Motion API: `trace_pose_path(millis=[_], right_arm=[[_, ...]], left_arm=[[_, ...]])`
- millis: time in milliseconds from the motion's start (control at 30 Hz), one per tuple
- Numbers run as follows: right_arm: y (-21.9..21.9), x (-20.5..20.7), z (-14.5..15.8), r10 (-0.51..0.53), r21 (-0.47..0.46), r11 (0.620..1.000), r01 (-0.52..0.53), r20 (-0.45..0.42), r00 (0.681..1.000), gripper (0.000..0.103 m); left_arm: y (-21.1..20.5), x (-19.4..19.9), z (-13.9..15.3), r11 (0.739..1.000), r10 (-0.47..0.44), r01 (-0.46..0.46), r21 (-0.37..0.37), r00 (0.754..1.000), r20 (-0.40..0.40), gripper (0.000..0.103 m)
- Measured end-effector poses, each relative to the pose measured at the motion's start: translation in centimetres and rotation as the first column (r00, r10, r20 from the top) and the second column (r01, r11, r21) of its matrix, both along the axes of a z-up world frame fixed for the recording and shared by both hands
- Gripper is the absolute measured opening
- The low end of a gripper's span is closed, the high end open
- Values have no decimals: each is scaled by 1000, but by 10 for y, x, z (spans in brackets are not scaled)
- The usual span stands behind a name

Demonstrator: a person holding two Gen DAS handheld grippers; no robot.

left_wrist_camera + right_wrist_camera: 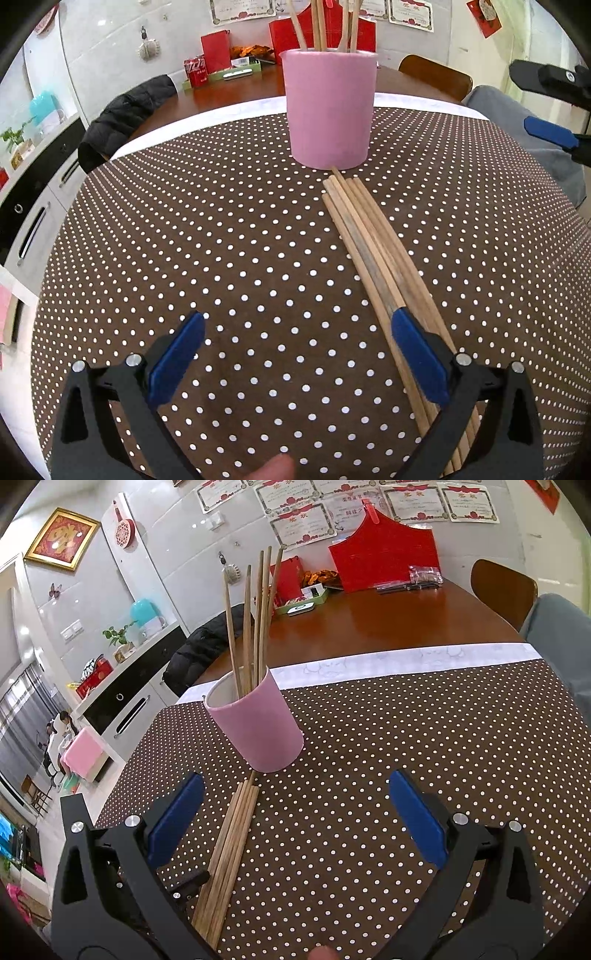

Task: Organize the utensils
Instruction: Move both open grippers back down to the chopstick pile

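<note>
A pink cup (pixel 330 110) stands upright on the brown dotted tablecloth (pixel 221 240) and holds several wooden chopsticks (pixel 320 22). It also shows in the right wrist view (pixel 258 725), with its chopsticks (pixel 255 620) upright. A bundle of several loose chopsticks (pixel 373 240) lies flat on the cloth, one end touching the cup's base; it also shows in the right wrist view (pixel 229 845). My left gripper (pixel 297 347) is open and empty, its right finger over the bundle. My right gripper (pixel 295 812) is open and empty, above the cloth right of the bundle, and shows at the far right of the left wrist view (pixel 554 103).
Beyond the cloth lies a bare wooden table (pixel 369 620) with a red box (pixel 384 561), packets and a green tray (pixel 236 74). A black jacket (pixel 122 118) hangs on a chair at left; a wooden chair (pixel 506 590) and a person's grey leg (pixel 561 642) are at right.
</note>
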State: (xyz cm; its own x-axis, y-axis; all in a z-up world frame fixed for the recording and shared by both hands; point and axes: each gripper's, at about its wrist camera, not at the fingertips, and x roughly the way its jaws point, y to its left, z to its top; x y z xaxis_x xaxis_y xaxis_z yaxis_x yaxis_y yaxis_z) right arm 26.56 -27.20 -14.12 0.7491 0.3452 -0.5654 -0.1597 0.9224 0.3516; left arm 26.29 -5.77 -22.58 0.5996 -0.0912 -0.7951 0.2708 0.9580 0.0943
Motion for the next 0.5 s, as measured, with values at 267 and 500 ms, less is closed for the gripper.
trace_pose_path(millis=[267,500], right_arm=[[4,-3,1,8,0,1000,-8,8,1000,98],[1,-7,5,3,10,1000,-3,16,1000,98]], left_arm=[[-18,-21,0,994,93,-95,49,995,45,99],[-20,-30,-3,990,136,-136,19,990,41,99]])
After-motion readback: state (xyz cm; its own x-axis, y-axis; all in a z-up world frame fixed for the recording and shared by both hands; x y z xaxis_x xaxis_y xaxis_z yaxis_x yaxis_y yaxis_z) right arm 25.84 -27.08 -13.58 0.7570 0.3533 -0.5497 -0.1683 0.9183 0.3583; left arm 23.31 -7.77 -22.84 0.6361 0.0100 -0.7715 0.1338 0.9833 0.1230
